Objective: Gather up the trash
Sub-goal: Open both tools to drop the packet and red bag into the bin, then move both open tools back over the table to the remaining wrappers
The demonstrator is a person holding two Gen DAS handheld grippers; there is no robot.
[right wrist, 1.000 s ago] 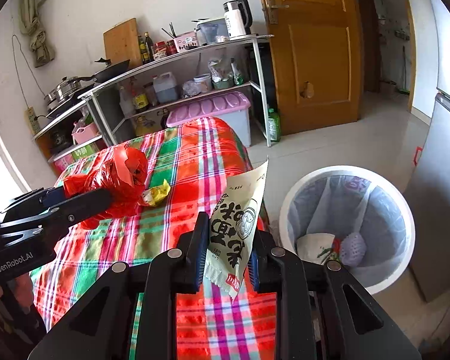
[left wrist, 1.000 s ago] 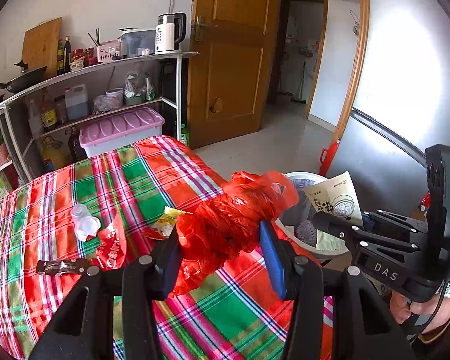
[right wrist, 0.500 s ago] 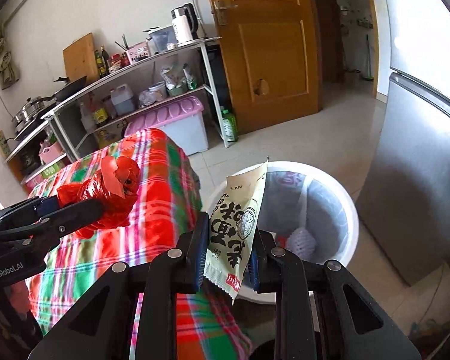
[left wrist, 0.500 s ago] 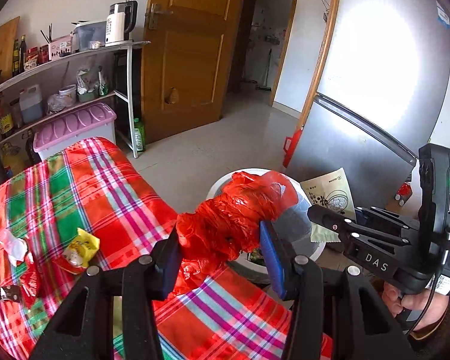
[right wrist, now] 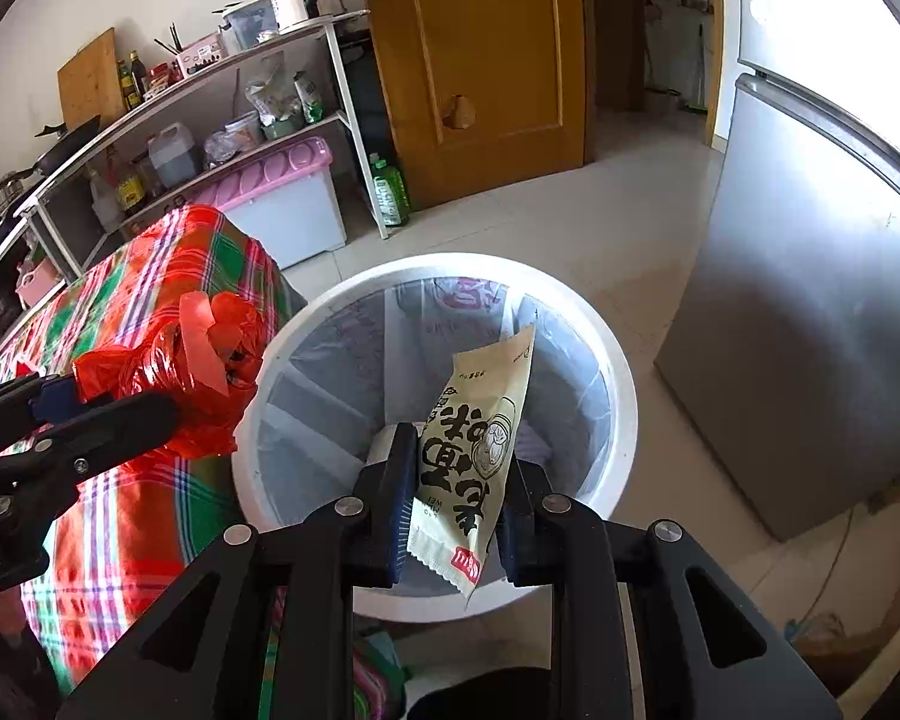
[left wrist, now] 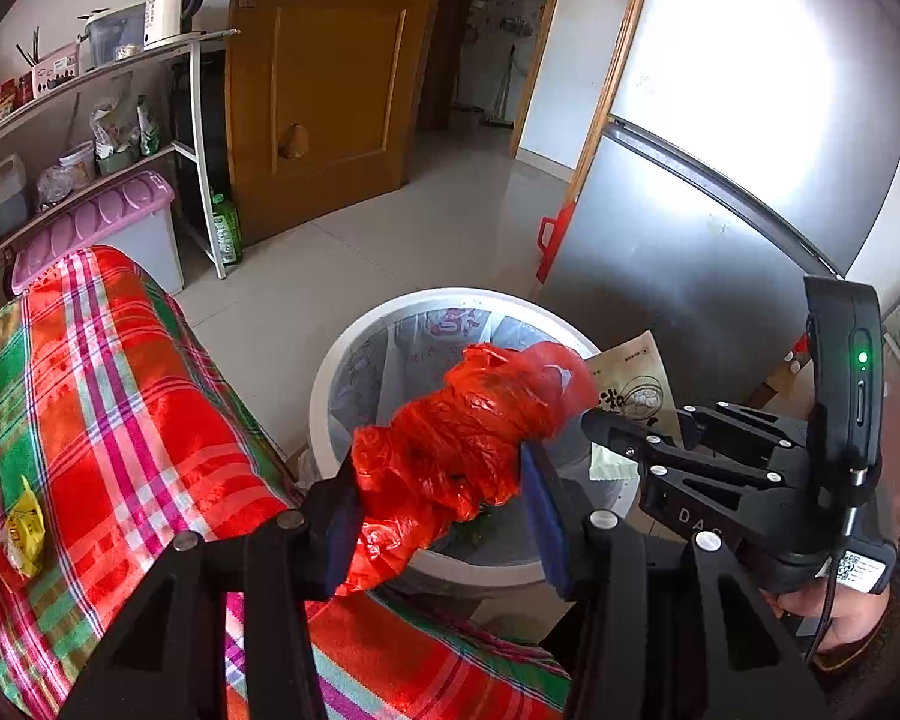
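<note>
Two claws: both hovering at the bin point(right wrist: 621, 420), ready for dropping.
Left claw point(left wrist: 438, 510): clenching red bag point(left wrist: 468, 438).
Right claw point(right wrist: 459, 495): gripping snack packet point(right wrist: 480, 456).

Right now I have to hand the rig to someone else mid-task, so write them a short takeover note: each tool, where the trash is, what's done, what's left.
Left tool: shut on the red bag, held at the bin rim, table side.
Right tool: shut on the beige packet, over the bin's opening.
Done: both pieces lifted off the table and brought to the bin.
Left: release both into the bin, then fetch the yellow wrapper lying on the table.
</note>
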